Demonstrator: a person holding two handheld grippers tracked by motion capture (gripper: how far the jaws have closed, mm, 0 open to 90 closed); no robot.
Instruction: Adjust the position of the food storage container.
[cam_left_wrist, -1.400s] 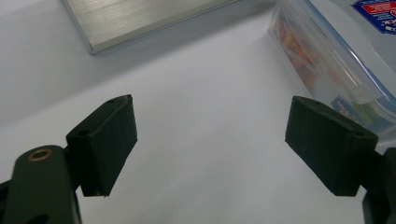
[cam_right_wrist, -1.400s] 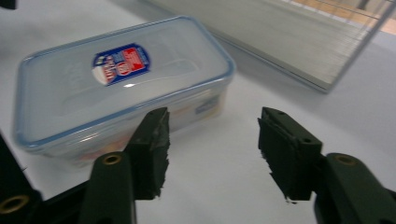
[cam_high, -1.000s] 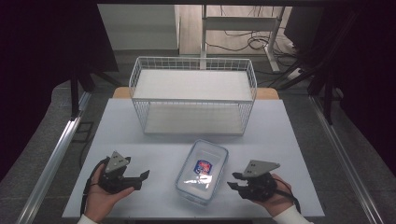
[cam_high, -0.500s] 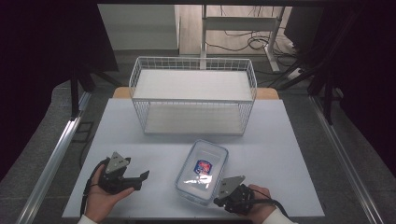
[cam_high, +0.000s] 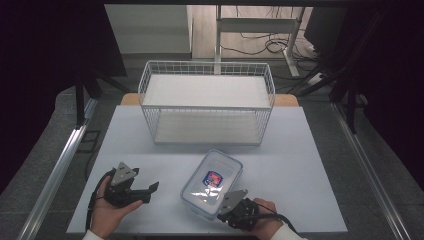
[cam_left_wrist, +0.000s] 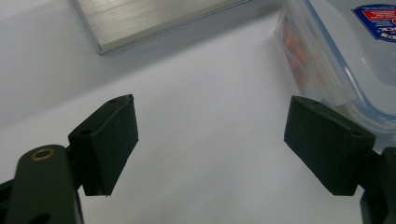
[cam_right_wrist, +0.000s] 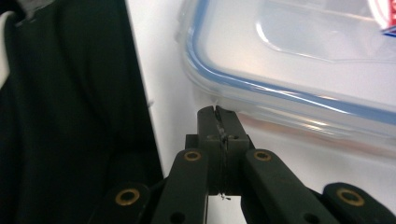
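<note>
The box lies on the desk, long axis slanting away to the right. The right tool, jaws together, sits at its near rim, touching or just short. The left tool, jaws apart, has the box to its right, farther off.

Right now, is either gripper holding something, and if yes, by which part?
Nothing is held. The left gripper is open over bare table. The right gripper is shut, its tips at the container's near edge with nothing visible between them.

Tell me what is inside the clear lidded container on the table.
Through the side wall of the container, orange and pale contents show faintly. The frosted lid and its red-and-blue label cover the rest, so what they are cannot be told.
</note>
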